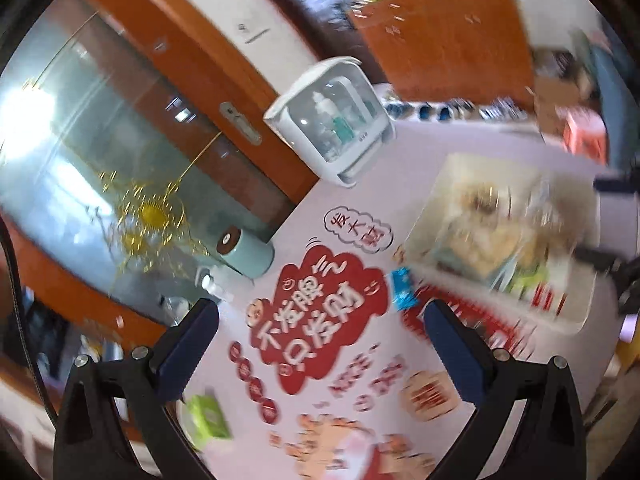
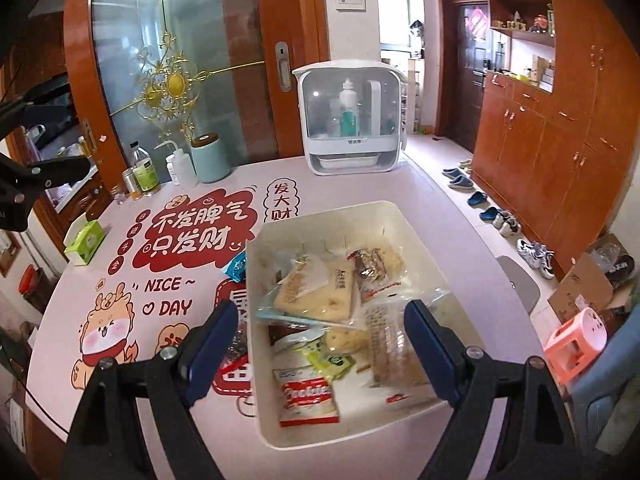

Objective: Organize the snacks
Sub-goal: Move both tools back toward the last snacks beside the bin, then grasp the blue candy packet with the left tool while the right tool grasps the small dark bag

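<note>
A cream bin (image 2: 320,216) on the table holds several wrapped snacks: bread packs (image 2: 316,288), a red Cookies pack (image 2: 306,398) and a green packet (image 2: 330,360). My right gripper (image 2: 320,328) is open and empty, hovering over the bin's near half. A blue snack packet (image 2: 236,268) lies on the table just left of the bin; it also shows in the left wrist view (image 1: 404,288). My left gripper (image 1: 320,328) is open and empty above the printed table mat, with the bin (image 1: 580,316) to its right. That view is blurred.
A white lidded cabinet (image 2: 348,116) stands at the table's far edge. A teal canister (image 2: 210,158), a squeeze bottle (image 2: 180,166) and jars (image 2: 146,174) stand at the far left. A green tissue box (image 2: 86,240) sits at the left edge. Shoes and a pink stool (image 2: 576,346) are on the floor to the right.
</note>
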Demonstrator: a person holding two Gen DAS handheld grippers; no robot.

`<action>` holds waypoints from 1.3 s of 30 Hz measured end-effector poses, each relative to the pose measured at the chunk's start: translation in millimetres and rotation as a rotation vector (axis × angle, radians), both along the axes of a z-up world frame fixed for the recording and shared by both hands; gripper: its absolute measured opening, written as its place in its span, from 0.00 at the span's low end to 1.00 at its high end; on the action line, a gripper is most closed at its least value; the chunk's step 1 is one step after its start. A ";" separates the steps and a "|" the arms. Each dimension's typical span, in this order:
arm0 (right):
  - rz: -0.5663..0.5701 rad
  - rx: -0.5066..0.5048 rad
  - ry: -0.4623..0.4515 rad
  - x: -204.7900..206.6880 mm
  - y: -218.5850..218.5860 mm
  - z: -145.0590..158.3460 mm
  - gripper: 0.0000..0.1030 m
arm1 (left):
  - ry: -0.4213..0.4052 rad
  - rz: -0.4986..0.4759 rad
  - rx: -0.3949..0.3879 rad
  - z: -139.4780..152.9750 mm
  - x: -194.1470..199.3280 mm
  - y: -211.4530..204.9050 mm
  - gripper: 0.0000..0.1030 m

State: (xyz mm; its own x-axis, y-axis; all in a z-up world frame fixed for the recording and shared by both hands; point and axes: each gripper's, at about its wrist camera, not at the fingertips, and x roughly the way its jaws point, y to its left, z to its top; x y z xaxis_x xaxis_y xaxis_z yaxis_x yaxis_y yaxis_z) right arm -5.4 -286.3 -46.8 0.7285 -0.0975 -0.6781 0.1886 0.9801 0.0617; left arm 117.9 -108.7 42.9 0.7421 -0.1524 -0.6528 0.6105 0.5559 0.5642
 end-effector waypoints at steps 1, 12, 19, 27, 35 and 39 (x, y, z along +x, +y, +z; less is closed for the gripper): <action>-0.007 0.000 0.004 0.1 7.6 -1.0 0.83 | 0.007 -0.038 0.030 -3.4 10.6 10.4 0.99; -0.232 0.074 0.070 28.2 111.4 -47.7 0.83 | 0.285 -0.283 0.108 -100.4 135.5 37.5 0.99; -0.402 0.060 0.075 54.7 138.8 -103.9 0.83 | 0.470 -0.372 0.090 -203.0 172.9 -6.8 0.98; -0.542 0.037 0.148 84.4 141.5 -155.2 0.83 | 0.638 -0.333 -0.006 -264.9 195.2 -53.3 0.98; -0.657 0.110 0.205 96.0 125.6 -194.7 0.82 | 0.736 -0.189 -0.080 -305.6 223.1 -74.3 0.77; -0.668 0.076 0.208 101.9 123.2 -200.3 0.74 | 0.662 -0.183 -0.110 -304.0 217.7 -74.2 0.50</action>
